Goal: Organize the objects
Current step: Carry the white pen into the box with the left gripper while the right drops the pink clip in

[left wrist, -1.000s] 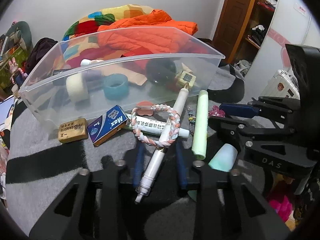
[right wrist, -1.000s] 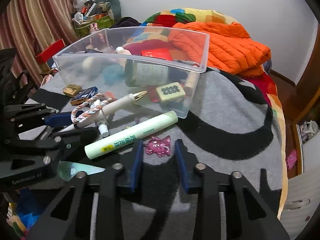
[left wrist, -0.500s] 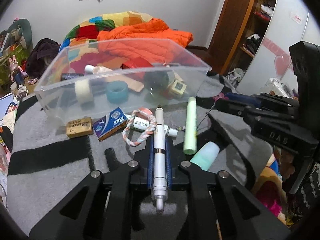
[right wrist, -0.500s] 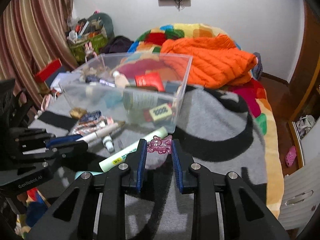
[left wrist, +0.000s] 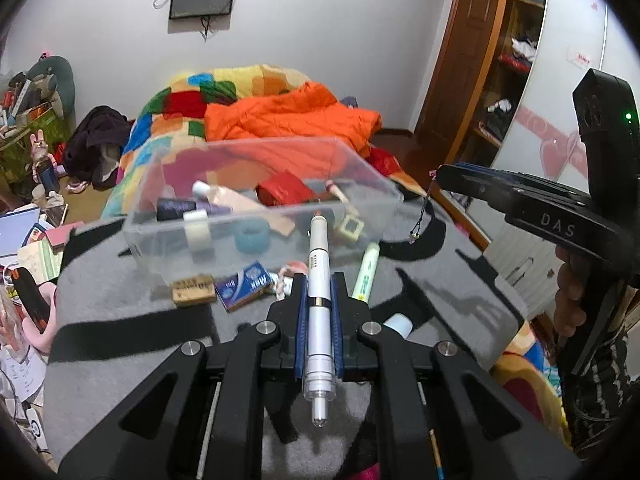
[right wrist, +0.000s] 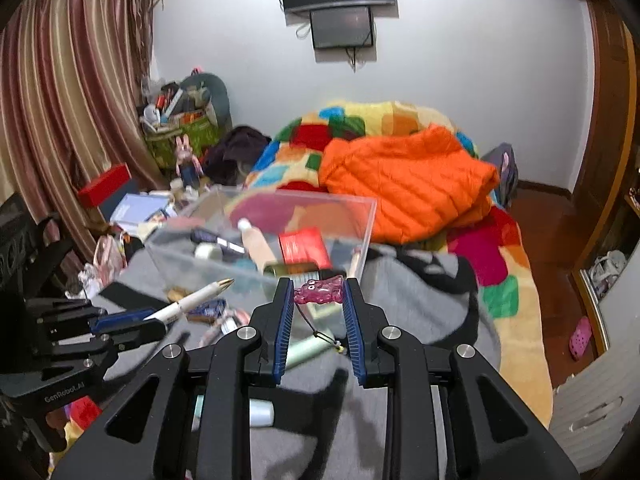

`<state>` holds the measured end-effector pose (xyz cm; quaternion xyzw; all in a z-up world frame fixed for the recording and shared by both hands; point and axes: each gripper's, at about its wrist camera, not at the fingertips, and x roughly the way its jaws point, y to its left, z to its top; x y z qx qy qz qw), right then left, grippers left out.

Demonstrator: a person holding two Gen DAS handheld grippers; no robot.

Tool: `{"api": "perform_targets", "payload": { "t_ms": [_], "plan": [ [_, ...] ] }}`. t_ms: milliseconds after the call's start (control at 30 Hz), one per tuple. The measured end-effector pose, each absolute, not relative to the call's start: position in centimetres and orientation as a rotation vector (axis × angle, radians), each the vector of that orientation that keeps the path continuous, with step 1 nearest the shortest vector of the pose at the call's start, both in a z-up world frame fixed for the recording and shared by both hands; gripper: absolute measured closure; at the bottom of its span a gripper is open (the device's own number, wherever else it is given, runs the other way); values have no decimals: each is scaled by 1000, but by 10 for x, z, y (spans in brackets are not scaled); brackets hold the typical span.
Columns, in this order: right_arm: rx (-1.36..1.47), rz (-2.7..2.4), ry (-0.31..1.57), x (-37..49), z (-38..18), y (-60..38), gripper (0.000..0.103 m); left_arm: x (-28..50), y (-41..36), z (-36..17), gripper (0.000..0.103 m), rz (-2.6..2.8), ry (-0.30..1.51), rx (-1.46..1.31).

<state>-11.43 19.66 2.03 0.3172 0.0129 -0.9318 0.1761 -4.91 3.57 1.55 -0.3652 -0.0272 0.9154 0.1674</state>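
Both grippers are up off the grey blanket [left wrist: 132, 320], each carrying something, and the clear plastic bin [left wrist: 256, 240] lies straight ahead of and below both of them. On the left, the left gripper [left wrist: 319, 296] is clamped tight on a white pen [left wrist: 319, 280]; the pen runs lengthwise between the fingers, its long axis pointing forward at the bin's near wall, the gold tip leading. It looks the nearer of the two to the bin's rim. On the right, the right gripper [right wrist: 319, 298] pinches a small pink charm [right wrist: 319, 291] across its fingertips, jaws only partly closed because the charm holds them apart, a thin cord dangling beneath. An eraser [left wrist: 192, 290], a blue box [left wrist: 244, 286] and a green tube [left wrist: 366, 270] lie on the blanket just before the bin.
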Motion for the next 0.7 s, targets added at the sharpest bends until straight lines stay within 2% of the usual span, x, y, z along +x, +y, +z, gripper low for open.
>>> {"api": "perform_targets", "payload": {
  "t_ms": [433,700],
  "plan": [
    [779,-2677,59,-156,59,176,80,-76,16,46,93,2688,-120,-936],
    [879,-2672,68,-185,36,169,80,-128,5,33,93,2663,-175,-1020]
  ]
}}
